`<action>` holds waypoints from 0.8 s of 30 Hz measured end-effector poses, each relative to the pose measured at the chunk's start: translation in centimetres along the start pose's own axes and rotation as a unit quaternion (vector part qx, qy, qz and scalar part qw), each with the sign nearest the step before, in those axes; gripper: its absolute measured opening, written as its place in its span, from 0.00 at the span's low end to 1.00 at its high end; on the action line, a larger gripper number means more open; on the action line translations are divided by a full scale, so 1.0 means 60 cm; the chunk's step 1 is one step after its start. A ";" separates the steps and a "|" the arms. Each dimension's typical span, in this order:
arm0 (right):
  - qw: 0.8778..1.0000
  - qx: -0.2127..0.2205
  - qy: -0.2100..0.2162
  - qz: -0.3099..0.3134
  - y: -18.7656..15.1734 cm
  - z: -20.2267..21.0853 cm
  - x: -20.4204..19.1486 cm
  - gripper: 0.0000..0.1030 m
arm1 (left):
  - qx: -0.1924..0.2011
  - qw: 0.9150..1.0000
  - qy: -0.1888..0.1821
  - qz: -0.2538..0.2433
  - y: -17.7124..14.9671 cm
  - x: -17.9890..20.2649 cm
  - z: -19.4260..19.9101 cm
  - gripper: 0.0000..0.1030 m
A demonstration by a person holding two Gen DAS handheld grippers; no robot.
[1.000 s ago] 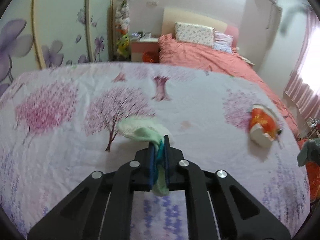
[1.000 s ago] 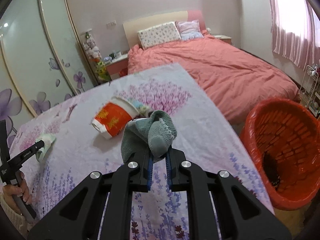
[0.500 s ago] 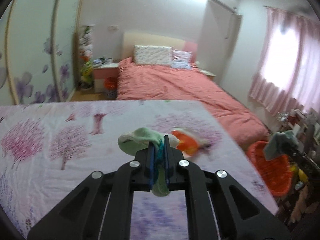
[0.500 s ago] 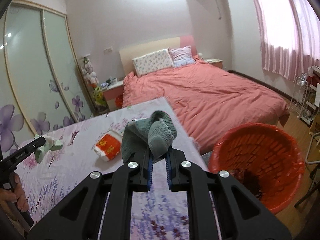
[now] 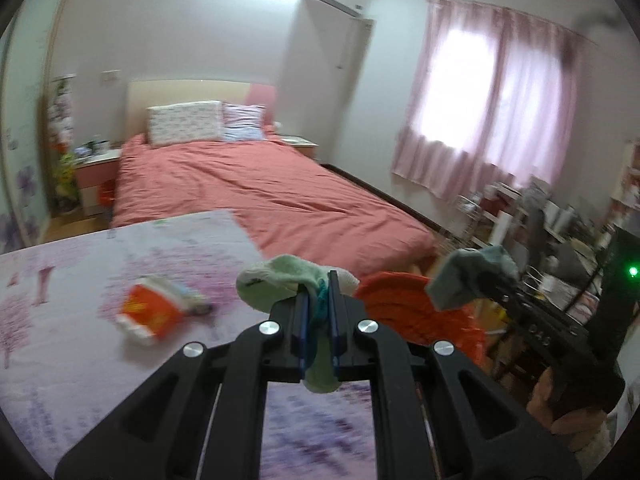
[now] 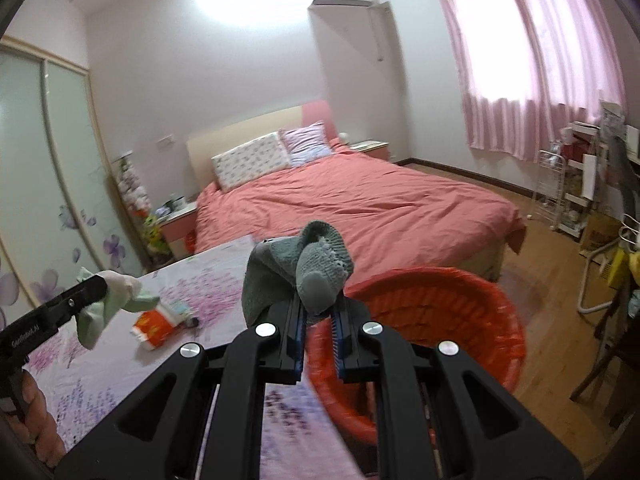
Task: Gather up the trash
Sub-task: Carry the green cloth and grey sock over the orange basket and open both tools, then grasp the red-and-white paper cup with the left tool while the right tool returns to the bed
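My left gripper [image 5: 318,312] is shut on a pale green sock [image 5: 288,280], which hangs above the floral sheet [image 5: 80,360]. My right gripper [image 6: 318,320] is shut on a grey knitted sock [image 6: 304,272] and hangs just left of the orange-red basket [image 6: 440,312]. In the left wrist view the grey sock [image 5: 472,276] and the right gripper [image 5: 496,292] stand to the right, over the basket [image 5: 408,312]. The right wrist view has the left gripper [image 6: 92,292] with the green sock [image 6: 108,304] at the left. An orange and white carton [image 5: 150,316] lies on the sheet.
A bed with a coral quilt [image 6: 360,208] fills the middle of the room. Pink curtains [image 6: 540,60] cover the window on the right. Racks and a cluttered desk [image 5: 560,232] line the right wall. A nightstand [image 5: 96,176] and sliding wardrobe doors [image 6: 40,180] stand at the left.
Both grippers have risen and swung right toward the basket, each still holding its sock. The basket has come nearer the right gripper. The carton stays on the sheet.
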State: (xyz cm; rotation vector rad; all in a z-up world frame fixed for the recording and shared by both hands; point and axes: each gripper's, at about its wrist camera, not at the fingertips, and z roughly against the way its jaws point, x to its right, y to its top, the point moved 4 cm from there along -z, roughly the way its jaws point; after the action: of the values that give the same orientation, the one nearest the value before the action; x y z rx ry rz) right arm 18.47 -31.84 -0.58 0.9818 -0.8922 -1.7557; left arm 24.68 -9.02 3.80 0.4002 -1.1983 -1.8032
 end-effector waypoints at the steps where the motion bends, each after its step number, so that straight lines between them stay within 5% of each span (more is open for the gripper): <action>1: 1.000 0.000 -0.004 -0.004 0.001 -0.002 0.009 0.11 | -0.004 1.000 -0.008 -0.004 -0.001 0.016 -0.011 0.09; 16: 0.998 -0.010 -0.045 -0.051 -0.013 -0.033 0.125 0.12 | -0.069 0.994 -0.072 -0.047 -0.040 0.184 -0.178 0.12; 20: 0.996 -0.045 -0.034 -0.063 -0.018 -0.062 0.140 0.24 | -0.081 0.994 -0.054 -0.054 -0.053 0.186 -0.207 0.36; 22: 0.996 -0.056 -0.031 -0.068 -0.026 -0.072 0.142 0.37 | -0.092 0.993 -0.045 -0.051 -0.063 0.183 -0.222 0.39; 24: 0.995 -0.063 -0.029 -0.066 -0.034 -0.073 0.143 0.37 | -0.099 0.993 -0.034 -0.049 -0.066 0.170 -0.227 0.41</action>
State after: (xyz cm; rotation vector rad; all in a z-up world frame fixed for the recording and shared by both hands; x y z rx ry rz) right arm 19.33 -39.86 -6.28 0.9289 -0.7580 -1.9362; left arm 26.42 -24.56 -4.02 0.2893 -1.0499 -2.0136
